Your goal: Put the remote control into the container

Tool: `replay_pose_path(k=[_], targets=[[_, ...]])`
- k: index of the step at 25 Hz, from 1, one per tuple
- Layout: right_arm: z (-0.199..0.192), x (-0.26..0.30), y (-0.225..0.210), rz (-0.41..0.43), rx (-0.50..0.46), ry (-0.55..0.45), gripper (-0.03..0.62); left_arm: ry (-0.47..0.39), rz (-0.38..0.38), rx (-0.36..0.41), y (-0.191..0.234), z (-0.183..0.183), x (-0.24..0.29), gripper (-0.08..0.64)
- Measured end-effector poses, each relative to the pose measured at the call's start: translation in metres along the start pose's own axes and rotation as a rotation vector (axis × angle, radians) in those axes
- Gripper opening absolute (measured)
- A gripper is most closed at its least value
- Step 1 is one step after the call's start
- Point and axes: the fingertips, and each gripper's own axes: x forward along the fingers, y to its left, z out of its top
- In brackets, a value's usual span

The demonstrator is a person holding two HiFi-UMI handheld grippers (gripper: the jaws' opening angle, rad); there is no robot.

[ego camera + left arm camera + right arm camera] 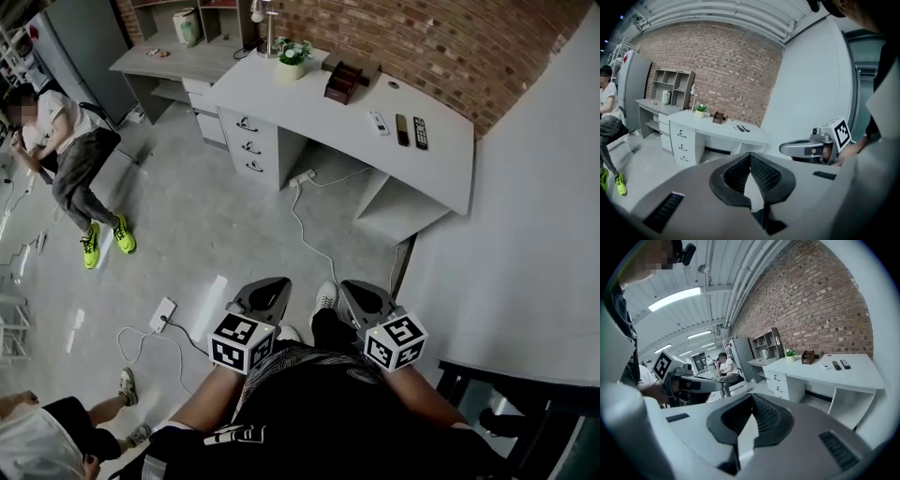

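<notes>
**Remotes well ahead, tongs empty**

Left tongs (270,292) and right tongs (356,292) are both closed, with nothing held. Three remotes (401,128) are laid side by side on the table (309,112), well apart from the tongs, ahead and to the right. Their long axes run across the table's depth. The right tongs are judged nearer. The container (343,81) is set left of the remotes.

White desk (319,103); red-brick wall (441,47); dark brown container (342,82); black remote control (420,132); neon-green shoes (91,246).
</notes>
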Motion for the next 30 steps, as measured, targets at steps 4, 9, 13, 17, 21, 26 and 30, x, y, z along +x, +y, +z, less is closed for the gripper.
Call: replay_pose_path(k=[4,9,13,17,21,26,30], targets=[[0.005,0.024,0.003,0.045,0.003,0.005,0.009,0.003,0.043,-0.024,0.019,-0.004,-0.004,0.005],[0.025,0.053,-0.009,0.079,0.022,-0.027,0.009,0.002,0.11,-0.029,0.05,0.01,-0.002,0.006],[0.041,0.077,-0.022,0.105,0.079,-0.064,0.009,0.017,0.153,-0.013,0.073,0.022,0.001,0.005],[0.054,0.098,-0.049,0.094,0.11,-0.082,0.009,0.029,0.172,-0.018,0.091,0.038,0.022,0.006],[0.069,0.116,-0.083,0.07,0.139,-0.084,0.009,0.038,0.152,0.002,0.1,0.063,0.054,0.005],[0.096,0.135,-0.127,0.05,0.158,-0.113,0.011,0.061,0.116,0.047,0.109,0.092,0.102,0.005],[0.11,0.148,-0.163,0.041,0.178,-0.115,0.011,0.065,0.079,0.102,0.109,0.124,0.143,0.005]])
